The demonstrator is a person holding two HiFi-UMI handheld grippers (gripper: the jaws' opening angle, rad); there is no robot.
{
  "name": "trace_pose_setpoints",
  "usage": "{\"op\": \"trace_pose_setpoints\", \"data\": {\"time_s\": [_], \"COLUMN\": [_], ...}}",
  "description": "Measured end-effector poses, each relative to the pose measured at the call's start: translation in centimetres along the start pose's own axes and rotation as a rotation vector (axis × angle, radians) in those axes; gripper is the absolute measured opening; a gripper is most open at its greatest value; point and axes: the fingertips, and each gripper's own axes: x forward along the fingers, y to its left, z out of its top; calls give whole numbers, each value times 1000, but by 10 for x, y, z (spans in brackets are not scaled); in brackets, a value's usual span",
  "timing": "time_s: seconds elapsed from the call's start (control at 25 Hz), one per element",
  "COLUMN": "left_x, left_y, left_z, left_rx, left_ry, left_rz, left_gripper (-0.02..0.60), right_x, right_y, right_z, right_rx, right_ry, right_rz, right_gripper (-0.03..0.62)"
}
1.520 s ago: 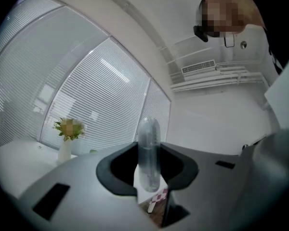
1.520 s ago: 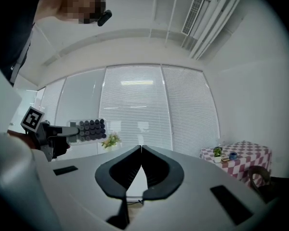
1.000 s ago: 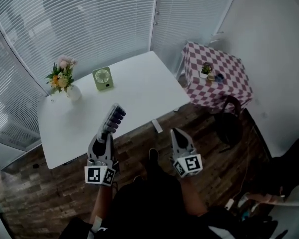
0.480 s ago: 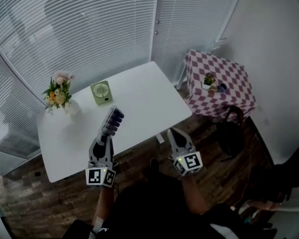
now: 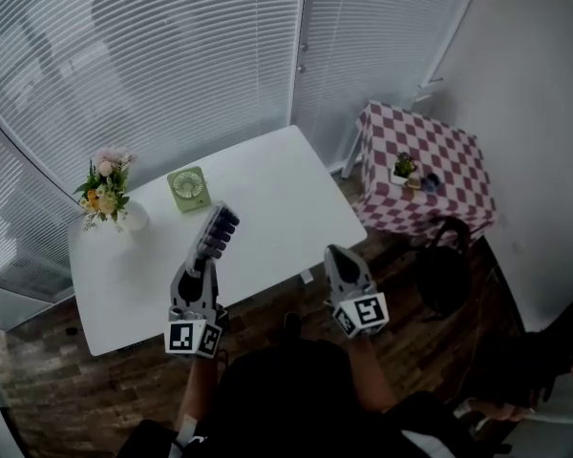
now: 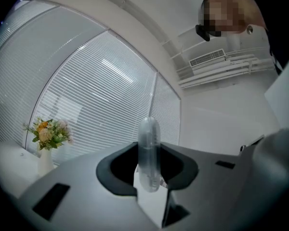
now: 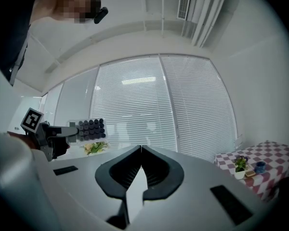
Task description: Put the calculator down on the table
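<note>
With the calculator [image 5: 216, 234] clamped edge-on in the left gripper [image 5: 203, 259] near the front edge of the white table [image 5: 277, 179], and the right gripper [image 5: 337, 256] closed on nothing, lower it flat onto bare tabletop short of the fan [image 5: 188, 188] before opening.

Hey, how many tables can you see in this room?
2. The white table stands along the window blinds; the small checkered table is in the corner to its right. Others may lie outside the view.
</note>
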Motion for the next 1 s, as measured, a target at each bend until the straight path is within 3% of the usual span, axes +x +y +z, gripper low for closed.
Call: {"op": "trace_pose_setpoints", "data": {"time_s": [0.48,1.0], "left_x": [58,78], "left_y": [-13,3], "left_z": [-2,-17], "left_rx": [-19,-42], "left_ry": [-36,-10], "left_rz": [64,99], "left_gripper": [100,100], "right_x": [50,78], "right_y": [-59,-72], "right_z": [3,-8], "right_rx": [-18,5], "right_ry": [10,33], "right_rz": [62,67], "right_gripper": [6,6]}}
